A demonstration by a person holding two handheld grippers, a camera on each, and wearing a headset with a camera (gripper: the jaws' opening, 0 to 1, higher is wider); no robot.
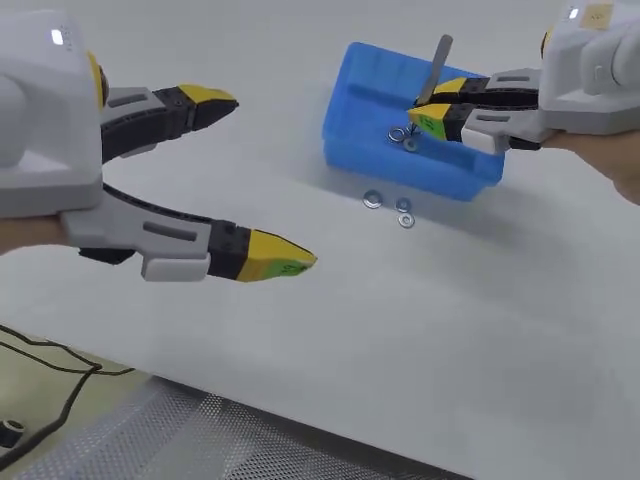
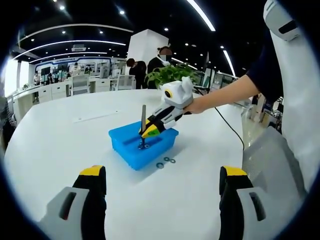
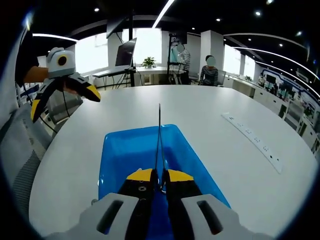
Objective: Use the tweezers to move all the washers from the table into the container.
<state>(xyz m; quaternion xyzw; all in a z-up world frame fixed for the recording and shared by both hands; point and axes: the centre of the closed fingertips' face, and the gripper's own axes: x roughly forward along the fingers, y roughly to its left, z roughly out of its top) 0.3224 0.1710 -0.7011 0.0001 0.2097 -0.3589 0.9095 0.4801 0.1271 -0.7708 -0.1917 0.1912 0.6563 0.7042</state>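
— The right gripper (image 1: 432, 118) has its jaws squeezed together on the tweezers (image 1: 437, 66), see? It's right over the blue container (image 1: 362, 88).
— Yes, and the tweezers point down into it. Is there anything pinched in the tips?
— Can't tell from here. A couple of washers (image 1: 401, 136) lie inside the container, right by the tips.
— And three loose washers (image 1: 403, 206) sit on the table (image 1: 450, 330), close together, just beside the container's near wall.
— What about the left gripper (image 1: 262, 181)?
— Jaws wide apart, holding nothing. It hovers above the table, well apart from the container.
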